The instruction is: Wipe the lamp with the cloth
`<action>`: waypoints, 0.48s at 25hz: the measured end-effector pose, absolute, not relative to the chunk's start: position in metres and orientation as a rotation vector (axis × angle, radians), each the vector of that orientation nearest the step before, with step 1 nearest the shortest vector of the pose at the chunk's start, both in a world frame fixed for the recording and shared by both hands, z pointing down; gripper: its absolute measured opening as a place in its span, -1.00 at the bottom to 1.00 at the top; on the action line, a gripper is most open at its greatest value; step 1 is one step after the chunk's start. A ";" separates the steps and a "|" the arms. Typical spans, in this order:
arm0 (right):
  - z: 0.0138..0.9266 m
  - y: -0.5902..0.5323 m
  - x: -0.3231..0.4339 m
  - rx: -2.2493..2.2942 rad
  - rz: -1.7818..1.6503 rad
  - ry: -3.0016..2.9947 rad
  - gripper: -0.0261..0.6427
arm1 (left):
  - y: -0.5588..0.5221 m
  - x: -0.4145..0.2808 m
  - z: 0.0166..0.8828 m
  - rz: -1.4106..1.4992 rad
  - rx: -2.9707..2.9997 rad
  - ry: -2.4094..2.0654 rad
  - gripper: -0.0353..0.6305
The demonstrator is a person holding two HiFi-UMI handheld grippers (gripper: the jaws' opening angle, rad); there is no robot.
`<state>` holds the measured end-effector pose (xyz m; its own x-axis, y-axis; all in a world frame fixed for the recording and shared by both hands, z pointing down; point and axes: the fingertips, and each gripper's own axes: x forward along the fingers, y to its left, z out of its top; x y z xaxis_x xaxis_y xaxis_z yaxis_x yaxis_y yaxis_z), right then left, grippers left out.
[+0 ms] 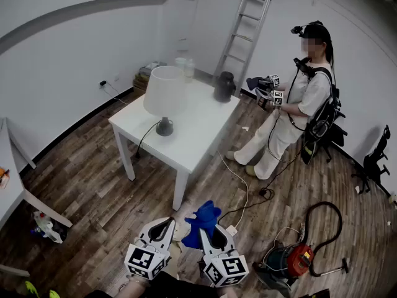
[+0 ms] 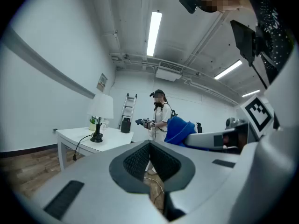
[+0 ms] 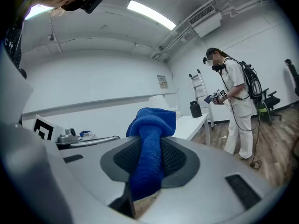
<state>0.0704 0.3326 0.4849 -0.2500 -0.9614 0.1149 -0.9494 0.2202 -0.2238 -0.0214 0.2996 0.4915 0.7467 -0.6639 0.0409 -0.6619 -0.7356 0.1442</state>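
Firmly, the right claw [image 3: 149, 164] pinches the blue cloth [image 3: 152, 120], soft and limp, bunched above its jaws; the left claw [image 2: 150, 162] beside it is closed on nothing. Well ahead of both, the table lamp [image 1: 165, 104] stands on the white tabletop [image 1: 205, 126]. Its shade [image 1: 165, 89] looks light and easily dented; steadying the dark base [image 1: 164, 128] seems wiser.

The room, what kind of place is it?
Probably a bare workroom or test lab, not a home: a ladder leans on the wall, a vacuum cleaner sits on the wood floor, and another person wears recording gear.
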 end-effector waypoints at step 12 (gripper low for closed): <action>0.483 0.244 0.072 -1.842 -0.408 2.480 -0.60 | 0.220 -0.010 0.488 -0.023 2.787 -1.077 -0.87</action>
